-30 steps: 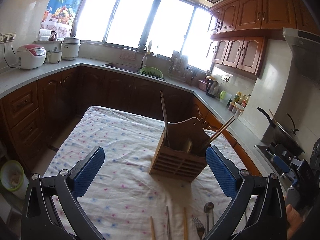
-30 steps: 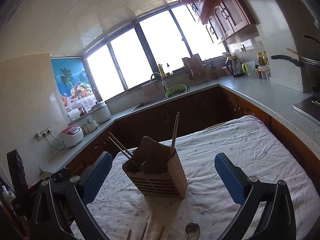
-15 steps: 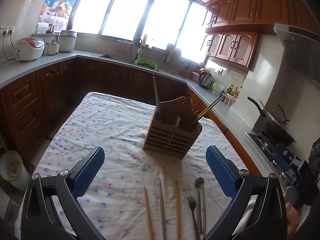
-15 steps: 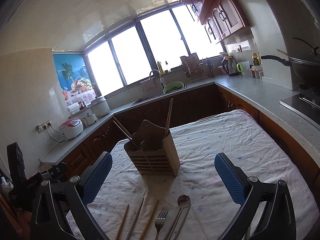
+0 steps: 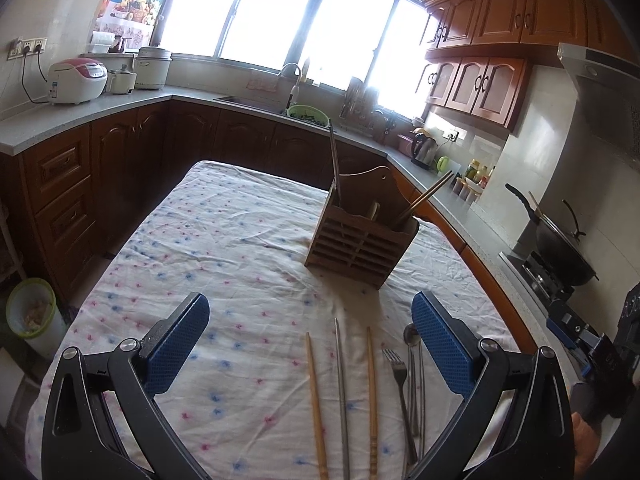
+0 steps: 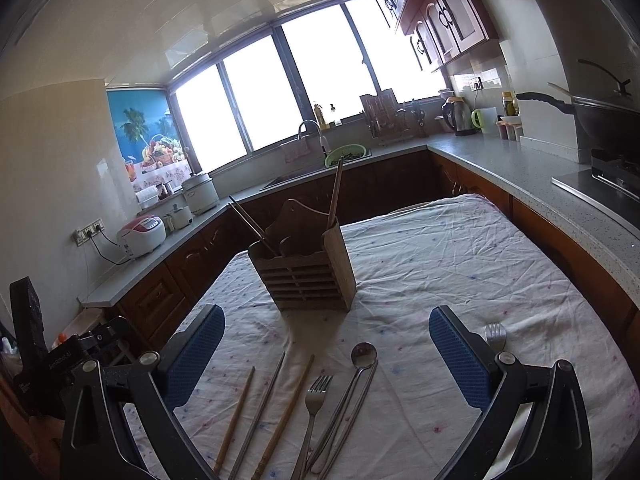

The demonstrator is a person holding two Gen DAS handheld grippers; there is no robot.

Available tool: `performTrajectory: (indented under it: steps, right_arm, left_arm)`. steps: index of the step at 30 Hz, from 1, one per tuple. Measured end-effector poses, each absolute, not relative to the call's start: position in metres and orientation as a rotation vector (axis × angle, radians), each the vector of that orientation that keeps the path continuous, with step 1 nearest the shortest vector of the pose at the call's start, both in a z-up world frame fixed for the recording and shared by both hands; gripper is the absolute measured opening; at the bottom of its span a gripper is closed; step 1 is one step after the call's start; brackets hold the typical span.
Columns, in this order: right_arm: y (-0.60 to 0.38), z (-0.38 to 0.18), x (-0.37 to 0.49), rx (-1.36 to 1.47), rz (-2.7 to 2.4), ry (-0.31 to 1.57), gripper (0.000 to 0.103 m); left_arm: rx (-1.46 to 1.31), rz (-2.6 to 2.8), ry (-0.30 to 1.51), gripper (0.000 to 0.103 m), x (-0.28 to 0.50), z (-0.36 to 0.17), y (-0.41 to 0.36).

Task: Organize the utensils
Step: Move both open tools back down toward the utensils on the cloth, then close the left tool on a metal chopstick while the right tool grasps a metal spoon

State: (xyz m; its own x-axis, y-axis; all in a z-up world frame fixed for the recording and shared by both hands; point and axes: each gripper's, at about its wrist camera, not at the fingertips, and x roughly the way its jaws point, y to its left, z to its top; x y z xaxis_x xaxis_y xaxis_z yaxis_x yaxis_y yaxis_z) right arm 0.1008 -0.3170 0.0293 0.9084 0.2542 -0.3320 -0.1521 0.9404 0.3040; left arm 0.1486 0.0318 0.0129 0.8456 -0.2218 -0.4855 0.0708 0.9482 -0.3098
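holder: a slatted wooden holder (image 5: 362,240) stands upright on the cloth (image 5: 224,240); a few sticks already lean in it.
loose row: two wooden chopsticks (image 5: 316,400) (image 5: 372,392), a metal chopstick (image 5: 342,396), a fork (image 5: 400,388) and a spoon (image 5: 411,336) lie flat on the cloth on the near side of the holder, well apart from it.
long axis: every piece in the row runs roughly toward the holder, tip far, handle near; in the right wrist view they fan out slightly.
extra piece: a second fork (image 6: 495,334) lies off to the right of the row, partly hidden by a right finger.
left gripper (image 5: 310,340): spread wide and empty, above the near ends of the row; the chopsticks sit between its fingers, the spoon just beside its right pad (image 5: 440,344).
right gripper (image 6: 326,354): spread wide and empty, with the row between its fingers.
nearer: judged a near tie; the fork and spoon (image 6: 363,354) lie more central to the right gripper, the chopsticks to the left.
next move: likely a descent with fingers set across a shaft, not along it.
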Motion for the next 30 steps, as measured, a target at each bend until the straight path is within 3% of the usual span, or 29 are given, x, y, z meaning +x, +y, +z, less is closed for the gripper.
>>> performTrajectory:
  steps: [21,25,30]
  right_arm:
    - [-0.319,0.003,0.126,0.268,0.164,0.497,0.101]
    - [-0.315,-0.007,0.136,0.259,0.165,0.549,0.089]
    - [-0.31,-0.022,0.149,0.255,0.168,0.622,0.069]
  left_arm:
    - [-0.132,-0.164,0.712,0.103,0.186,-0.02,0.007]
    - [-0.1,-0.194,0.74,0.097,0.194,-0.028,-0.005]
    - [-0.092,-0.233,0.802,0.077,0.208,-0.042,-0.017]
